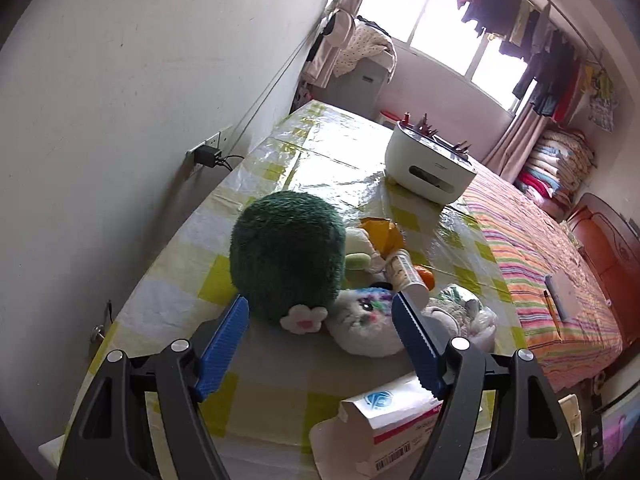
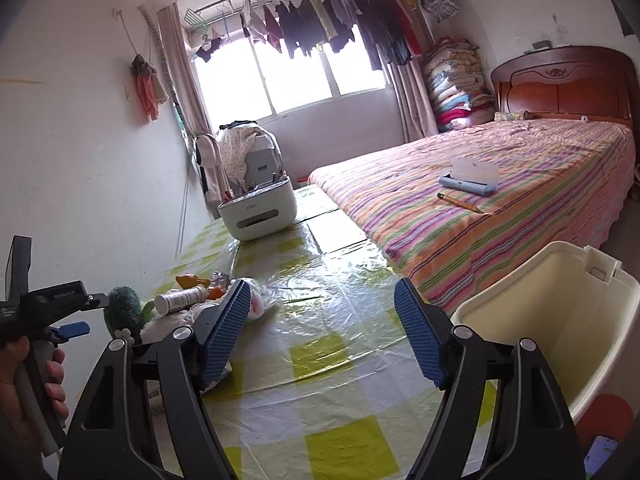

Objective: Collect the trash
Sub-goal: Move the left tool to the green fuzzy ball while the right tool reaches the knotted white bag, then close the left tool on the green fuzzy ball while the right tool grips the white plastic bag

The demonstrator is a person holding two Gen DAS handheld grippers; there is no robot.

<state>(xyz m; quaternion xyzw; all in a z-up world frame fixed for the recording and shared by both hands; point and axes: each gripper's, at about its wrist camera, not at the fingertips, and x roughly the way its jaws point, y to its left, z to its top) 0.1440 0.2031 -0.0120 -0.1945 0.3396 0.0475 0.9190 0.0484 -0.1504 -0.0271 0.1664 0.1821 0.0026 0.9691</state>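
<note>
While both tools hang spread and empty above the counter [image 2: 320, 360], the trash sits heaped at its left edge among soft toys: an orange wrapper [image 1: 380, 232], a small bottle [image 1: 402, 270], a crumpled plastic bag [image 1: 460, 300] and, nearest the left tool [image 1: 320, 320], a torn white carton [image 1: 384, 424]. The cream bin [image 2: 560, 320] waits just beside the right tool [image 2: 324, 312], off the counter's right edge. A good pick probably starts with the carton, pinched across its flat sides, keeping clear of the green plush [image 1: 288, 256] and white plush [image 1: 368, 320] so toys are not dragged along.
</note>
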